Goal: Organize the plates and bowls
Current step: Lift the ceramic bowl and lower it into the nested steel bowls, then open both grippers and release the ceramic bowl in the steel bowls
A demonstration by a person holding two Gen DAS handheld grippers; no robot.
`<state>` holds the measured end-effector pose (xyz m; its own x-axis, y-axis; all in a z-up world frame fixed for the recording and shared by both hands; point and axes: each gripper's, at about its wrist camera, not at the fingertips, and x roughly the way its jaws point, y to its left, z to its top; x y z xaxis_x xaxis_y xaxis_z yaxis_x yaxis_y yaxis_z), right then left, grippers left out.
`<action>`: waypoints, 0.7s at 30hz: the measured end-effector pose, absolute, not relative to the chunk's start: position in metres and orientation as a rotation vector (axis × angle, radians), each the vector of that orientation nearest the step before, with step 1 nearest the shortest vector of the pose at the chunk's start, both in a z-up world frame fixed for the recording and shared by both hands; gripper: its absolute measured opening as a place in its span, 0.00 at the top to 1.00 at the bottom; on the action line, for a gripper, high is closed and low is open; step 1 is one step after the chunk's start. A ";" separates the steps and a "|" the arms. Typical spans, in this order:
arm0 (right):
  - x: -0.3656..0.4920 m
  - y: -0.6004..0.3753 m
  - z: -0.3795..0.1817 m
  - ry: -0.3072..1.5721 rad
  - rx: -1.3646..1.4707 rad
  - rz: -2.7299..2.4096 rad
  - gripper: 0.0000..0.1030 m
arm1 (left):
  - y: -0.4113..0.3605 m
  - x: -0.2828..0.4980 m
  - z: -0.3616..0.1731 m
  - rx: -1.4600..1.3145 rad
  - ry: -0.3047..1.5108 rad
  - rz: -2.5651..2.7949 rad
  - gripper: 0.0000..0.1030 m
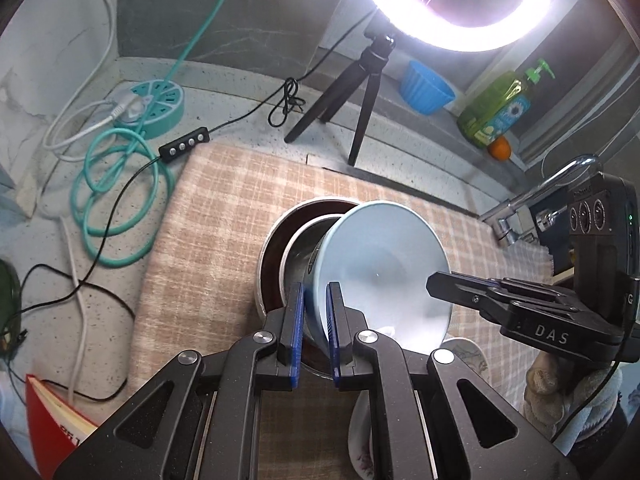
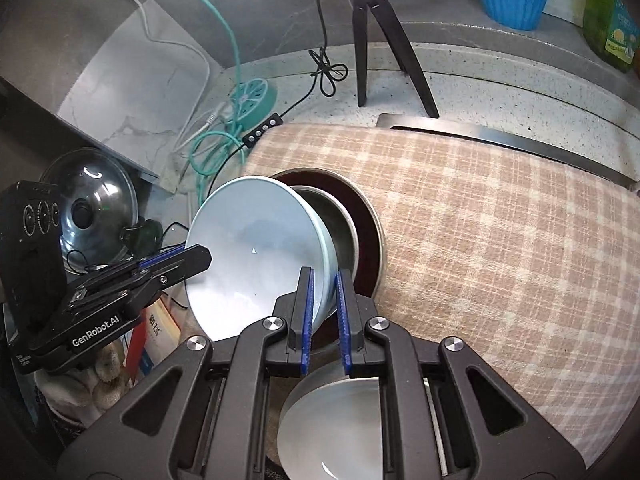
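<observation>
Two grippers are clamped on one pale blue bowl (image 1: 384, 264): its left rim is pinched by the left gripper (image 1: 316, 320), its right rim by the right gripper (image 2: 324, 312). The bowl is held tilted, just above a metal bowl (image 2: 340, 224) nested in a dark plate (image 2: 368, 216) on the checked cloth (image 2: 500, 240).

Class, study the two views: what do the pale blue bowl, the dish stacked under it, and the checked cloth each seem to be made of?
Blue bowl: probably glazed ceramic, smooth, with a soft sheen and a thick rim. Metal dish under it: likely stainless steel, grey with a brushed reflective inside. Checked cloth: woven fabric, matte and slightly fuzzy, in beige and white. Both the left gripper and the right gripper pinch the bowl's rim.
</observation>
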<state>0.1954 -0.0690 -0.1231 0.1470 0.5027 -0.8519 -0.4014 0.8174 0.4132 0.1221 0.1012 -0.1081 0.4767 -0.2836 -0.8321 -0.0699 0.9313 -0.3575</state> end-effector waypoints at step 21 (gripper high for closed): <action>0.207 -0.055 -0.140 1.278 0.063 0.618 0.89 | 0.099 0.137 -0.127 -0.330 1.116 -0.105 0.91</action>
<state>0.2070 -0.0552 -0.1400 0.1512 0.4638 -0.8729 -0.3963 0.8374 0.3763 0.1368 0.0995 -0.1268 0.4400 -0.2464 -0.8635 -0.0818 0.9466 -0.3118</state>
